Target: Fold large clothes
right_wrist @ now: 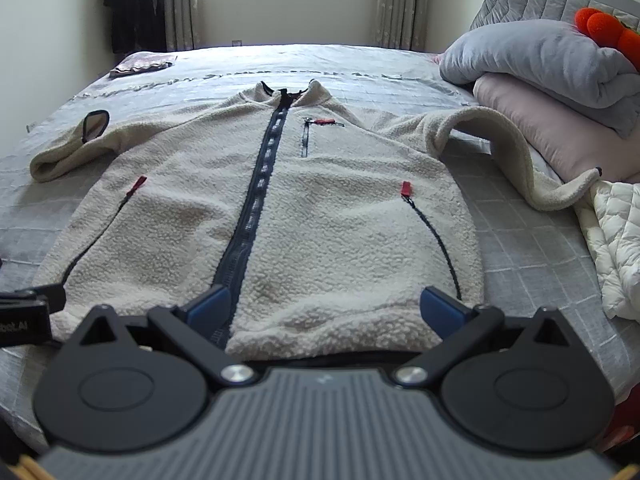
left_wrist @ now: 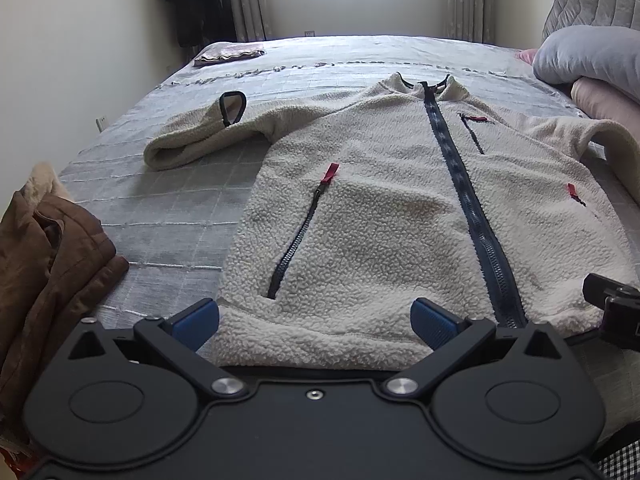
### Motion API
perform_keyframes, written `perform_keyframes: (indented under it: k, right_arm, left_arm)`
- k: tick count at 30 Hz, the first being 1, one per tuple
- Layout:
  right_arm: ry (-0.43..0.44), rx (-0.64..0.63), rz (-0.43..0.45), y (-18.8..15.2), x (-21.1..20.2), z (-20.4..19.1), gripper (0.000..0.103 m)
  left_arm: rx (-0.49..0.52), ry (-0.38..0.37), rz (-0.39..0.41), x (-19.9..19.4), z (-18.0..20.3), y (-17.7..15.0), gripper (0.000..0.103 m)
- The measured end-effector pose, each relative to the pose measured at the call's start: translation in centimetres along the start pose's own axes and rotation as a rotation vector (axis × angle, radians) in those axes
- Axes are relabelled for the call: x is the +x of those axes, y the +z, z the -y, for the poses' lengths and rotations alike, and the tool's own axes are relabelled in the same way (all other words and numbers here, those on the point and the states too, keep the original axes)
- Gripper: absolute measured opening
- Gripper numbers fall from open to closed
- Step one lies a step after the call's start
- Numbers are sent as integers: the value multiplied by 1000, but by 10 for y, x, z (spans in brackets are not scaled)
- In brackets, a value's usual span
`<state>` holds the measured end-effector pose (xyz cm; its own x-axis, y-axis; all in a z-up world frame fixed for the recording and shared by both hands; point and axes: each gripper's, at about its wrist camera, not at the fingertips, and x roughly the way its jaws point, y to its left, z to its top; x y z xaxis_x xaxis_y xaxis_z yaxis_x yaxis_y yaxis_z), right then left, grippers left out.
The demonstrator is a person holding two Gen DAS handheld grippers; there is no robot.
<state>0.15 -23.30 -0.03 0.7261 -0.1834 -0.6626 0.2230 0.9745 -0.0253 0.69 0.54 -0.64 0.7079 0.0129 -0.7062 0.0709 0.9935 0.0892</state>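
Note:
A cream fleece jacket with a dark blue front zipper lies flat, front up, on the grey bed, collar away from me; it also shows in the right wrist view. Its left sleeve is bent back on itself; its right sleeve drapes toward the pillows. My left gripper is open over the hem's left part, empty. My right gripper is open over the hem's right part, empty. Each gripper's tip shows at the edge of the other view.
A brown garment lies at the bed's left edge. Grey and pink pillows and a white quilted garment lie to the right. A small folded cloth lies at the far left corner. A window and curtains are behind.

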Motion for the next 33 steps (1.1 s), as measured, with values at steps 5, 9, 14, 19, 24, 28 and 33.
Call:
perform_keyframes:
  k: [5, 9, 14, 19, 24, 28, 33]
  right_arm:
    - [-4, -2, -1, -1, 1, 1, 103]
    - [-6, -2, -4, 0, 3, 2, 103]
    - [-9, -1, -6, 0, 5, 3, 103]
    - [-14, -6, -6, 0, 6, 3, 103]
    - [-16, -7, -6, 0, 6, 3, 103]
    - [-21, -10, -5, 0, 6, 3, 103]
    - [-26, -18, -4, 1, 6, 5, 103]
  left_arm:
    - [0, 2, -1, 2, 0, -1, 103]
    - [-1, 2, -2, 3, -1, -1, 103]
    - [-3, 2, -5, 5, -2, -1, 103]
    - [-5, 0, -6, 7, -5, 0, 103]
    - [-6, 1, -7, 8, -5, 1, 103]
    - [-5, 1, -8, 8, -5, 2, 103]
    - [-4, 0, -7, 7, -5, 3, 103]
